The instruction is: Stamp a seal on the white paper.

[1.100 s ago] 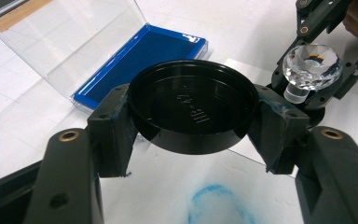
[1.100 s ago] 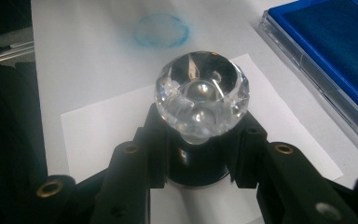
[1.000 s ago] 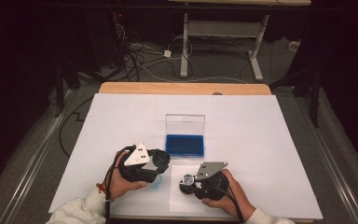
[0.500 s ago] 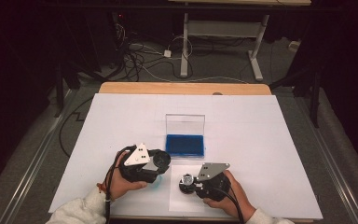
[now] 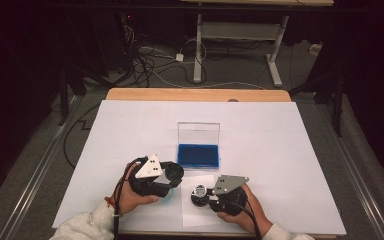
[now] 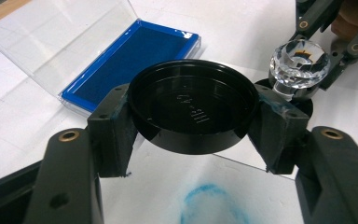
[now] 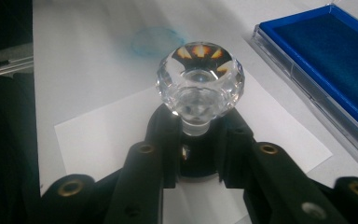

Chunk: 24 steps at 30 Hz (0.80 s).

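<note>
Left gripper (image 5: 172,172): lower centre-left of the high view, held in a hand with a white sleeve cuff; jaws closed tight on a round black cap (image 6: 193,106), pads pressing its rim from both sides. Cap hollow side up in the left gripper view, raised lettering inside, held clear of the paper below.

Right gripper (image 5: 200,192): lower centre of the high view, just right of the left one. Jaws clamped around the black base of a stamp (image 7: 199,86) with a clear faceted crystal knob, knob upright above the jaws at centre of the right gripper view. Jaws just now easing open a trifle after a squeeze, base still between them and gripped. Same stamp at upper right of the left gripper view, just beside the cap.

Small white paper sheet (image 7: 102,135): under the stamp, lower centre of the right gripper view; base seems to rest on it, contact hidden by the jaws.

Blue ink pad (image 5: 198,155): centre of the high view, just above both grippers, clear lid (image 5: 198,134) standing open behind it. Blue felt at upper right of the right gripper view.

Faint blue round smudge (image 7: 156,41): on the white table cover (image 5: 290,150), upper centre of the right gripper view, beyond the knob.
</note>
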Each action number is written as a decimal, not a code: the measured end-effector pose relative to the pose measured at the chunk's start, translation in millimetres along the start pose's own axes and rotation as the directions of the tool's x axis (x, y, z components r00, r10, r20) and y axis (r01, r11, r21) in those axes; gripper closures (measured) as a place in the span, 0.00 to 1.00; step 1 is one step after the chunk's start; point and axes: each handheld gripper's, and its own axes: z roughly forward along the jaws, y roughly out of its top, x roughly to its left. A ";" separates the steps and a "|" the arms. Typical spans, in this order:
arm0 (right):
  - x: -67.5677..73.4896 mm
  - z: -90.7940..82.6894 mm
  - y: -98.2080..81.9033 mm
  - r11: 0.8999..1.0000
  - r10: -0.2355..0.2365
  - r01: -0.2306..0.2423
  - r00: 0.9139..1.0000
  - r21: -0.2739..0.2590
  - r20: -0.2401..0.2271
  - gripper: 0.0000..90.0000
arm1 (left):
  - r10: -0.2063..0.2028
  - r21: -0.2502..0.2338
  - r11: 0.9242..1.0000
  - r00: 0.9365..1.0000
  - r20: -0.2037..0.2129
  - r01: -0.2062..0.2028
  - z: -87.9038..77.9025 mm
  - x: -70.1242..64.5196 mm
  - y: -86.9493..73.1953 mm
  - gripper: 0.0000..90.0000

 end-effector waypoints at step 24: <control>-4.6 1.4 3.1 0.995 0.034 -0.034 0.999 -0.098 -0.003 0.84 | -0.010 -0.004 1.000 1.000 -0.012 0.010 -3.3 2.9 -0.4 0.41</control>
